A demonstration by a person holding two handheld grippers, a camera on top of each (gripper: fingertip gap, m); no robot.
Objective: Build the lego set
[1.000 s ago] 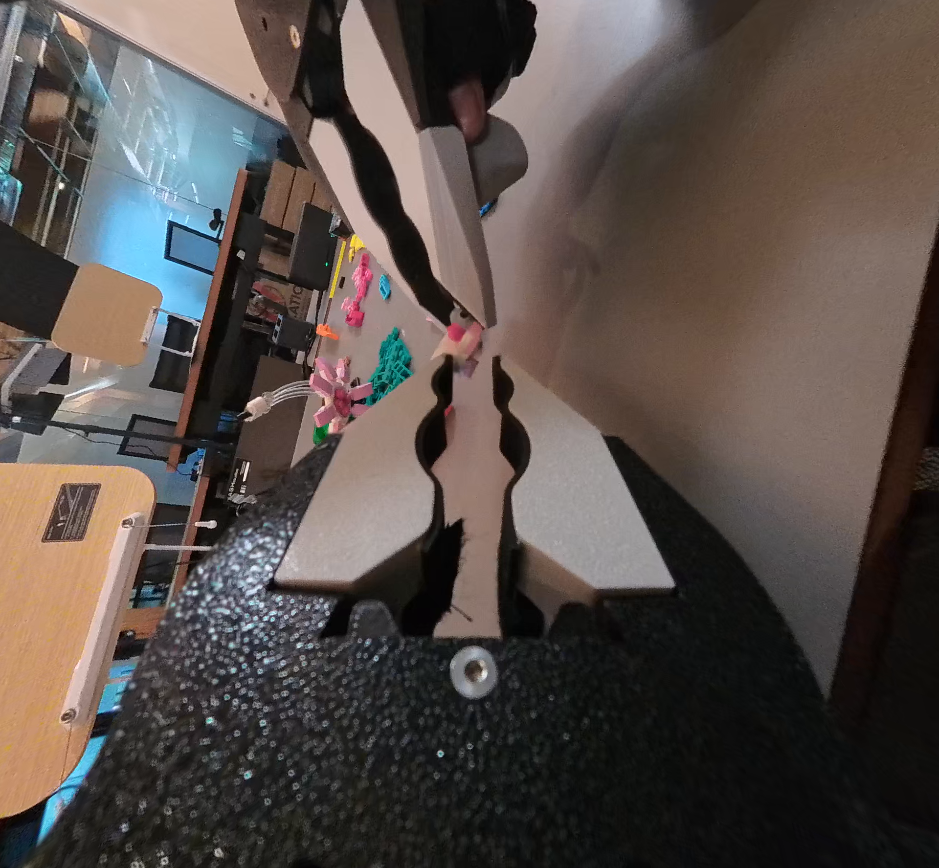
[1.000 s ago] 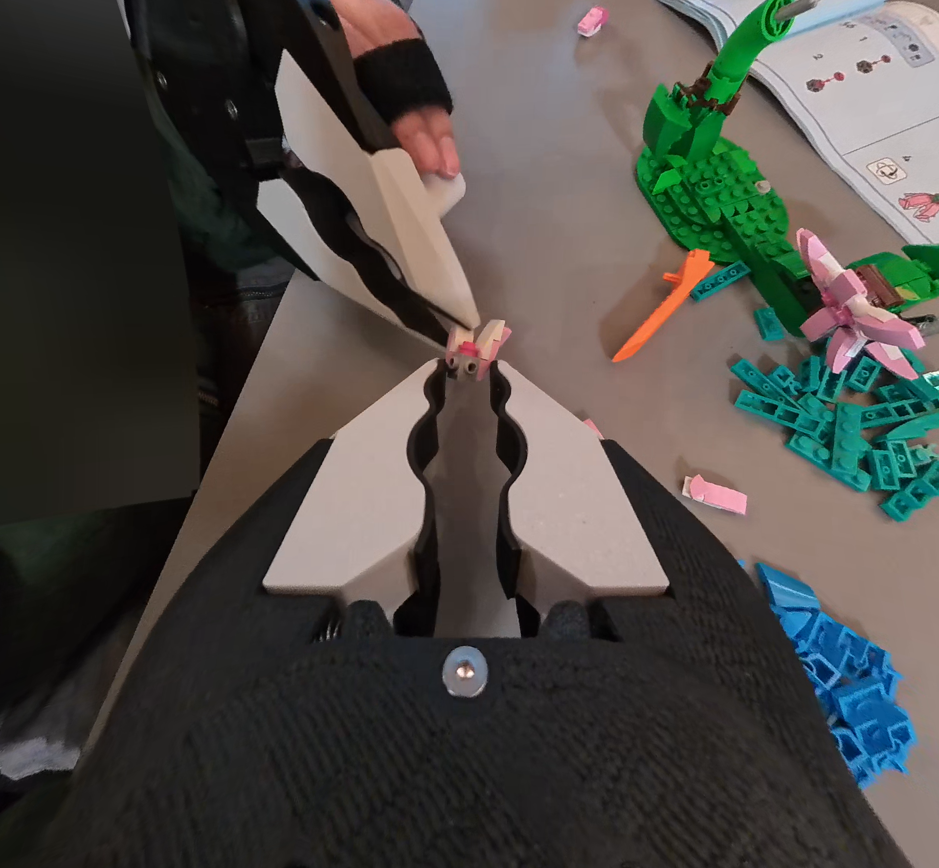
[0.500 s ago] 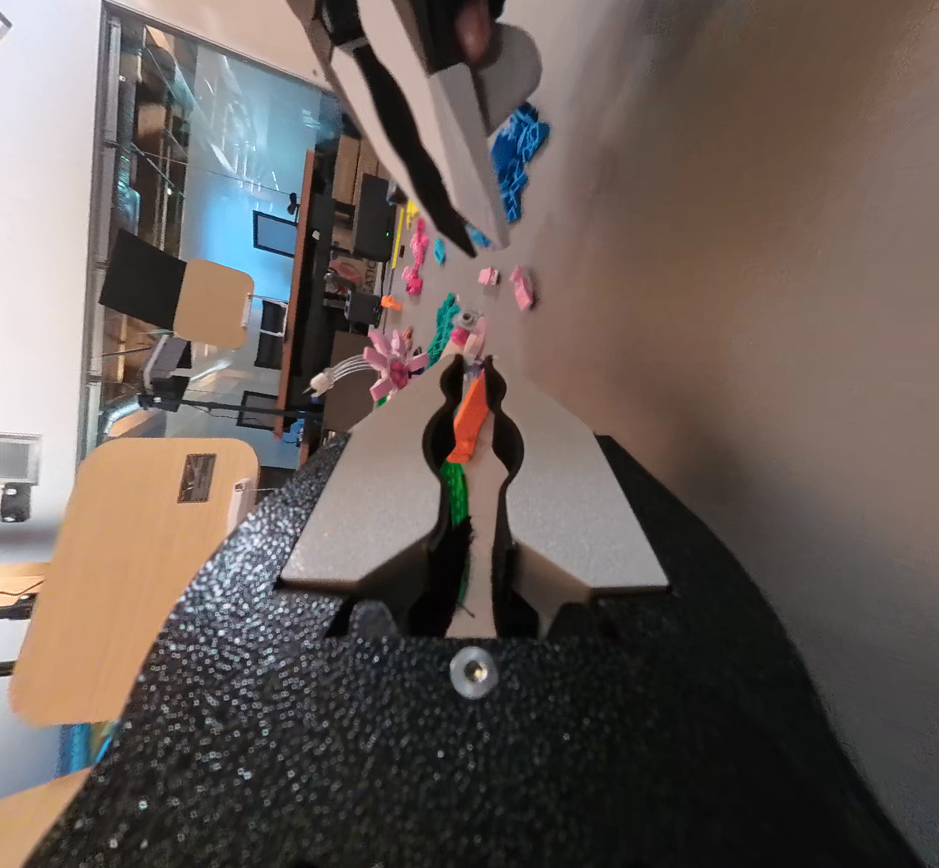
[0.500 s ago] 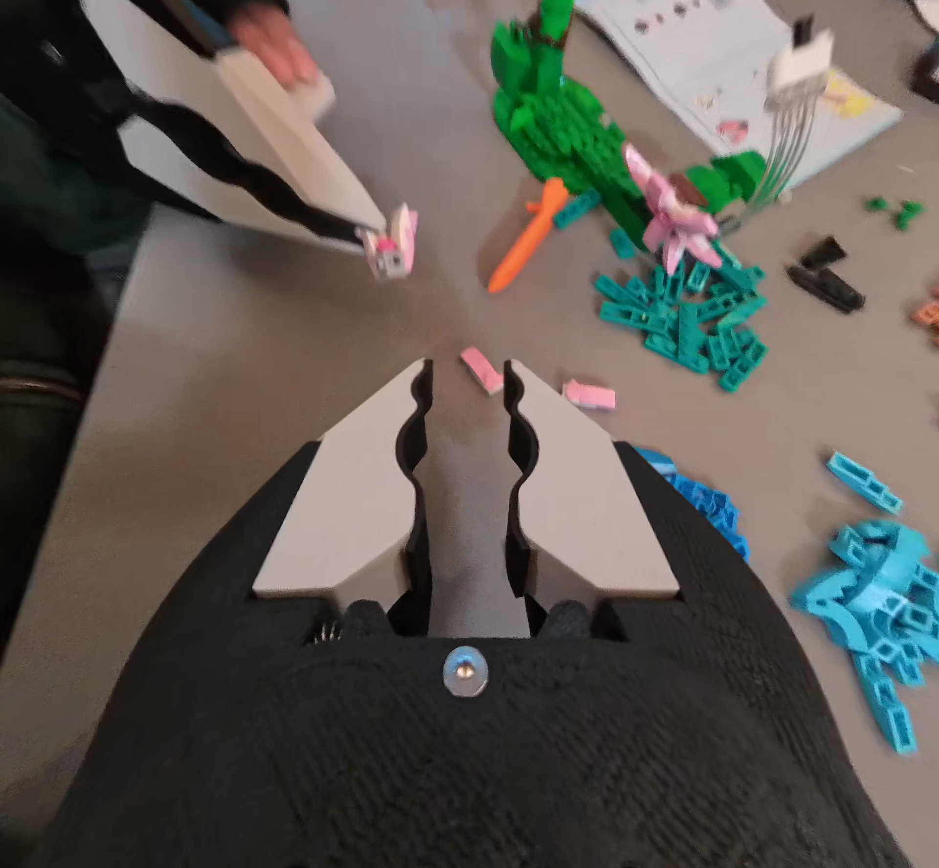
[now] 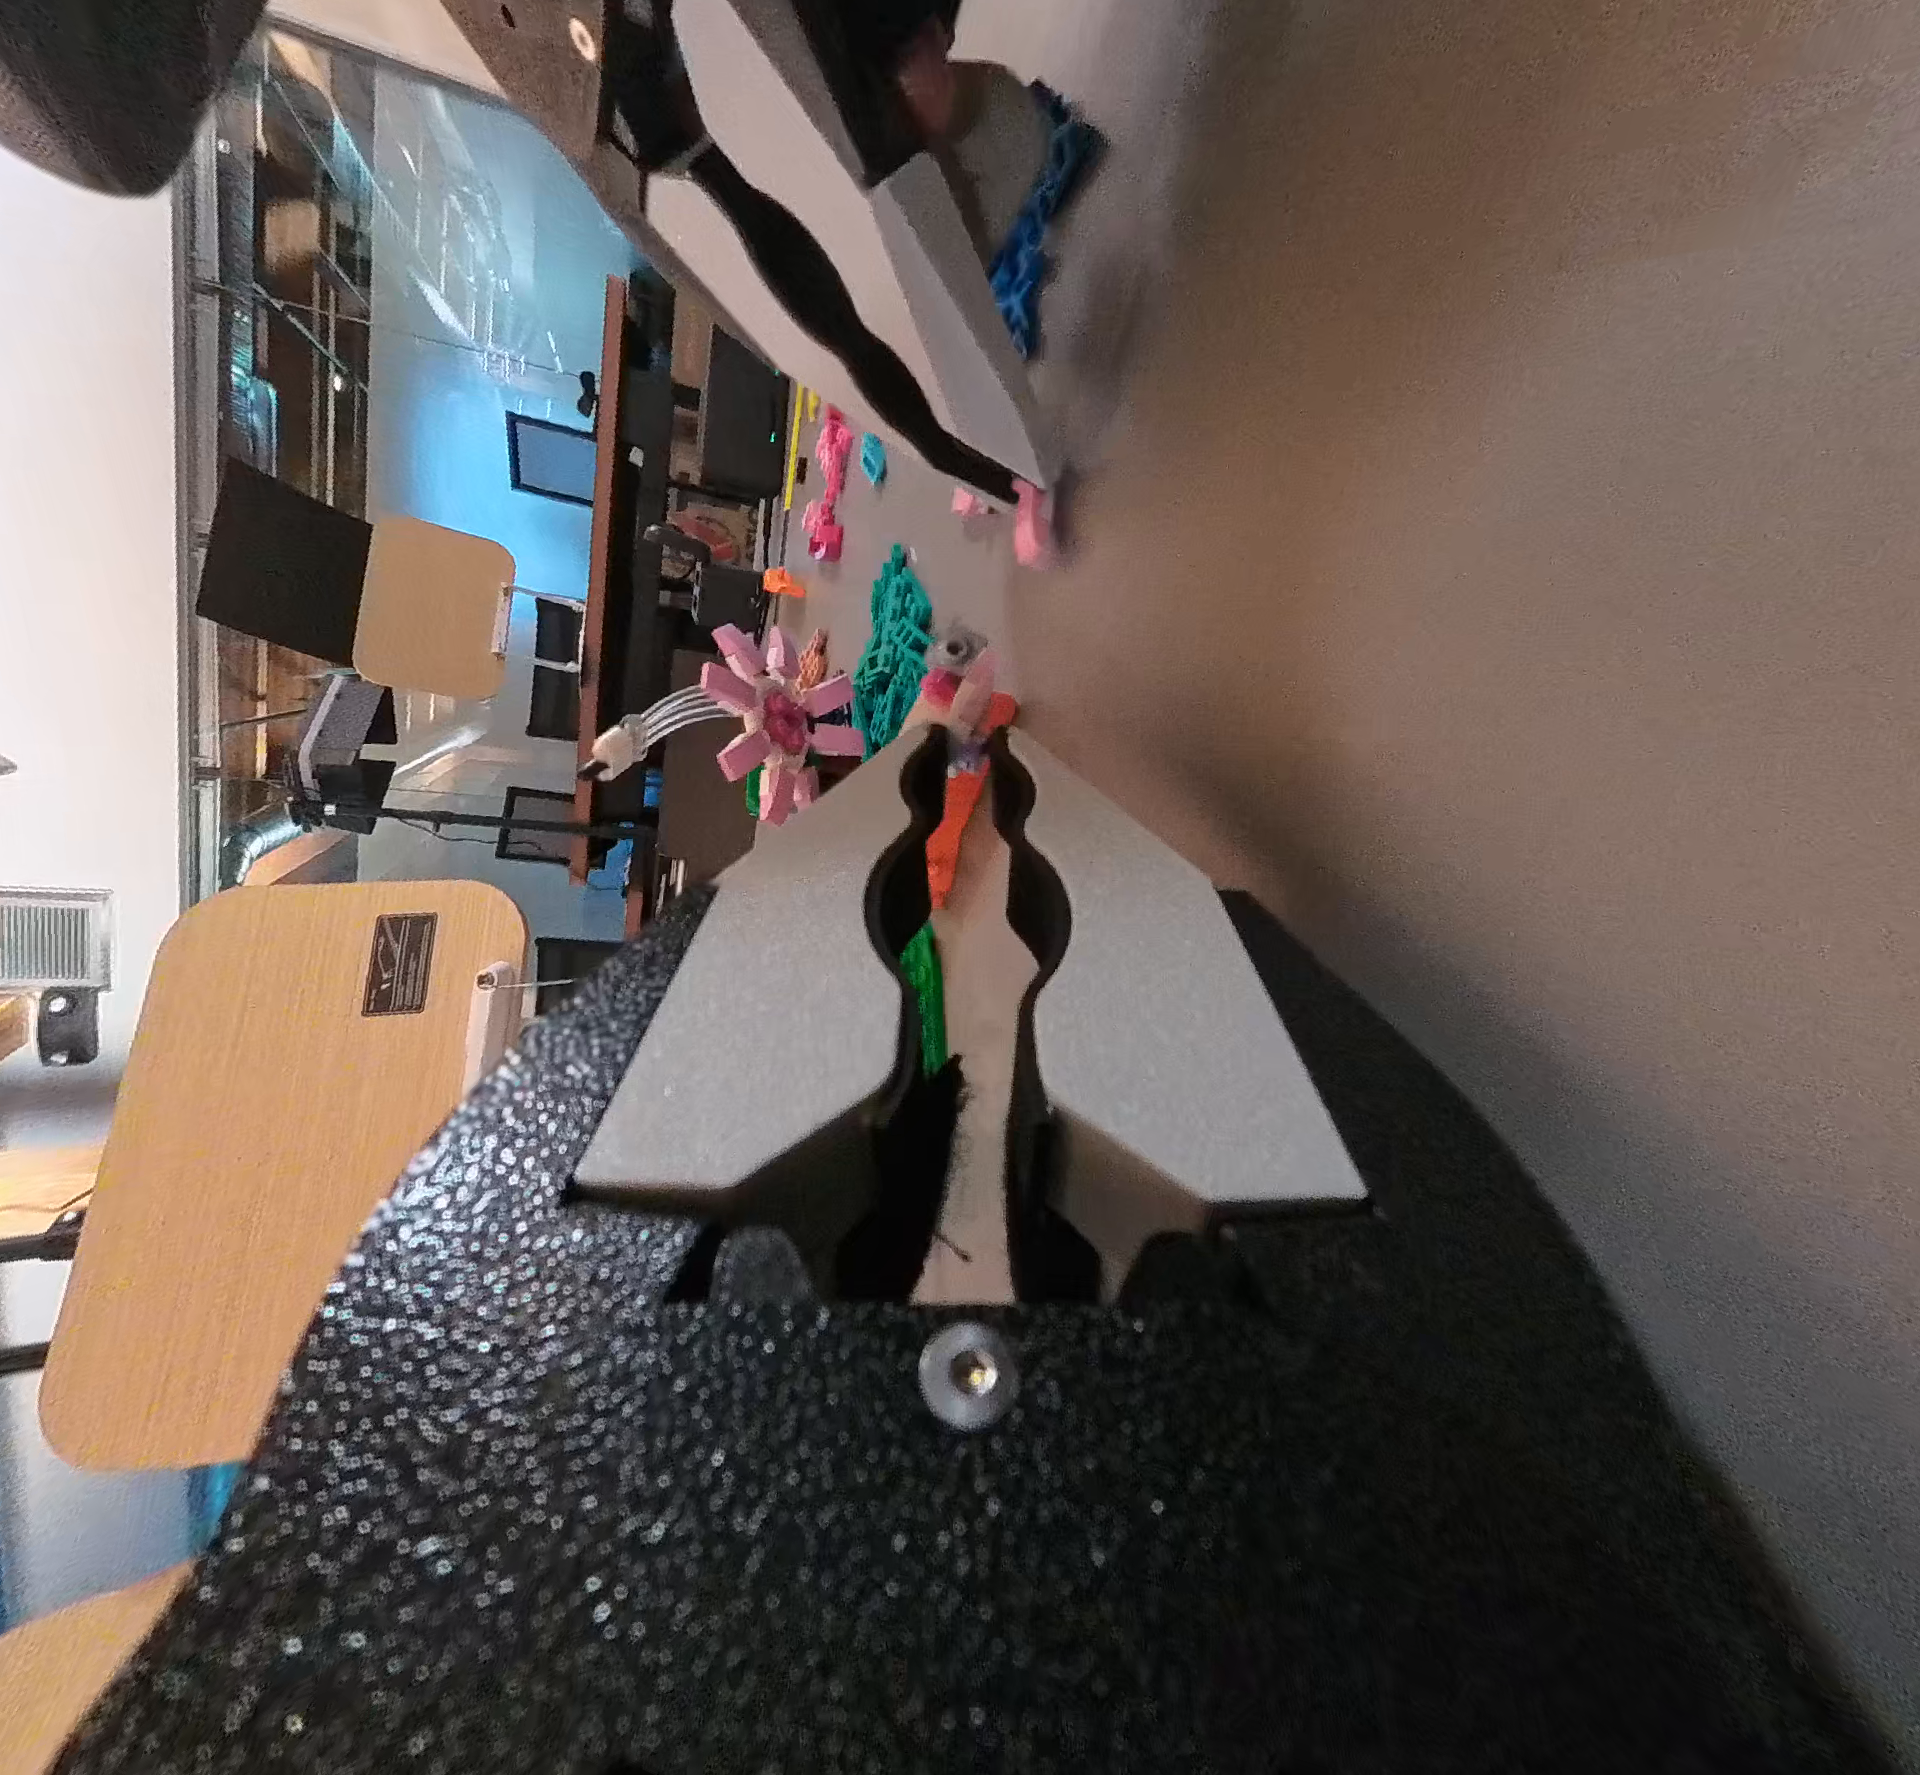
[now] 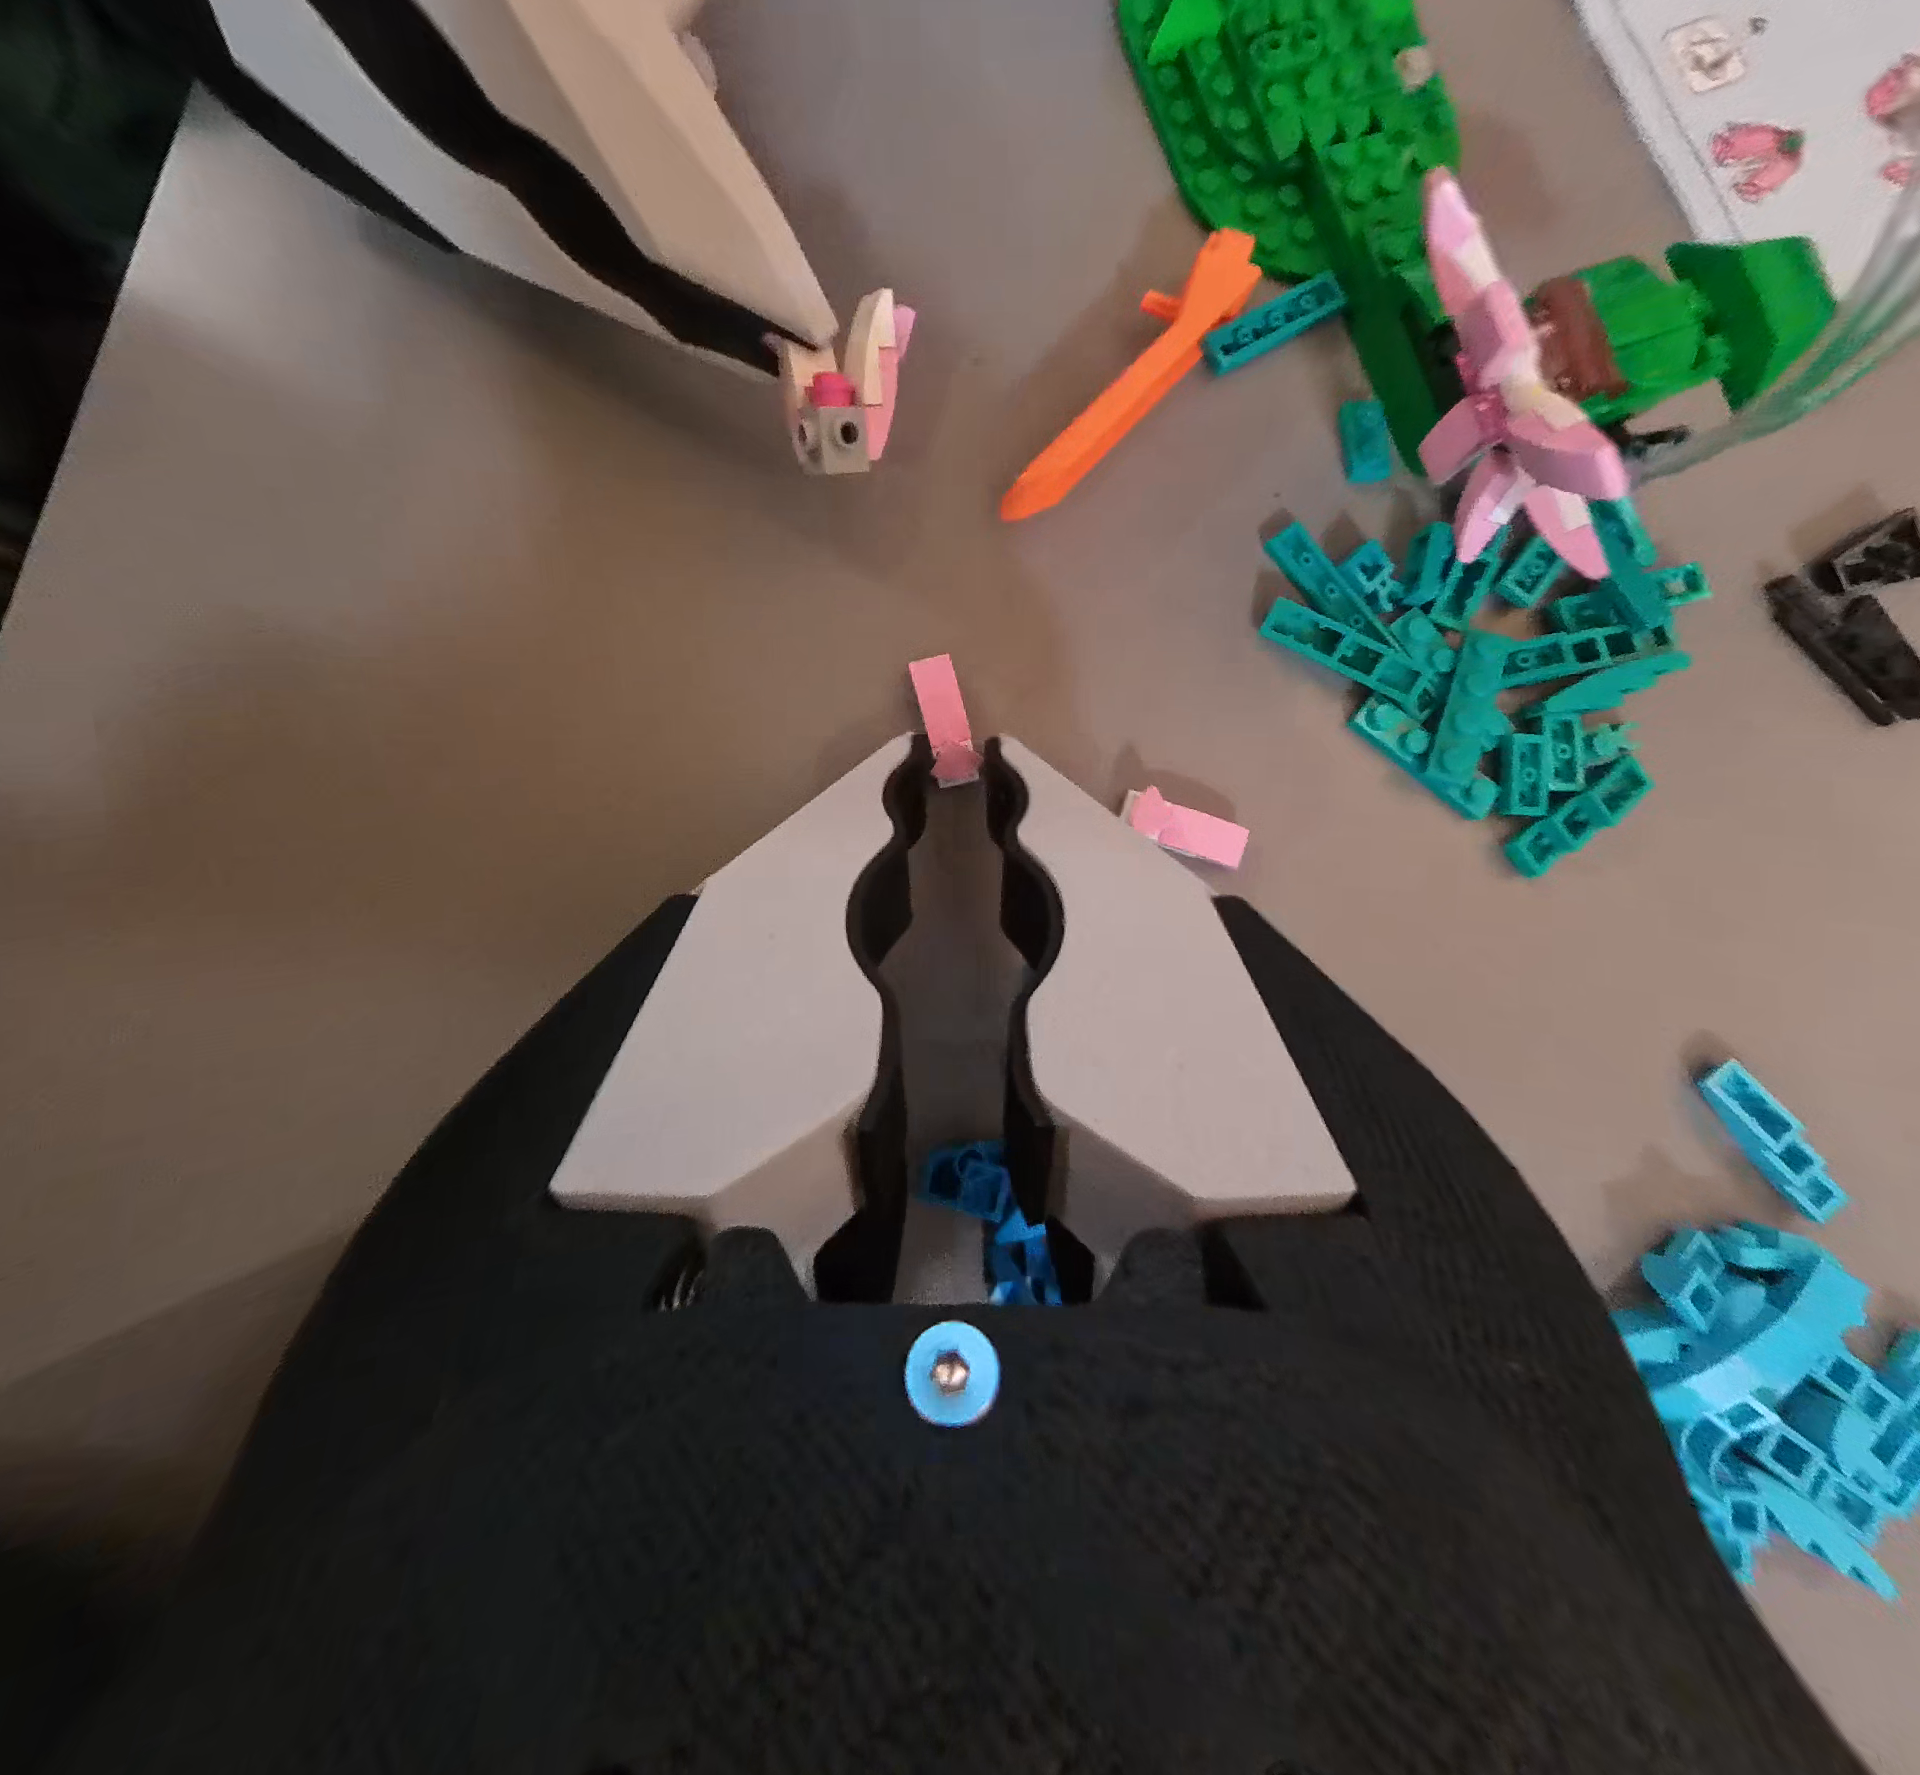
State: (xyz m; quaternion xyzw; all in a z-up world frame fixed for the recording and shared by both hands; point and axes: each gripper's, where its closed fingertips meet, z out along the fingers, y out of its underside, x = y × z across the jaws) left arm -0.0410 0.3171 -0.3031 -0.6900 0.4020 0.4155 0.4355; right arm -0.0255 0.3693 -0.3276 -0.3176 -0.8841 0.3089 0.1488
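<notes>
My left gripper (image 5: 961, 738) is shut on a small petal assembly (image 5: 961, 681) of white, pink and grey bricks and holds it above the grey table. In the right wrist view that gripper (image 6: 805, 349) and its assembly (image 6: 842, 395) sit at the upper left. My right gripper (image 6: 953, 746) is low on the table, its tips closed on the near end of a loose pink brick (image 6: 935, 691). In the left wrist view the right gripper (image 5: 1023, 484) touches that pink brick (image 5: 1034, 525) on the table.
A second pink brick (image 6: 1184, 826) lies just right of my right fingers. An orange piece (image 6: 1122, 385), a green plant build (image 6: 1288, 84), a pink flower (image 6: 1496, 385), a teal pile (image 6: 1475, 676), a light blue pile (image 6: 1766, 1393) and a booklet (image 6: 1766, 11) fill the right side. The table edge runs along the left.
My right gripper let go of the petal assembly, moved down to the loose pink brick and closed on it. The left gripper kept the assembly and drew away to the left.
</notes>
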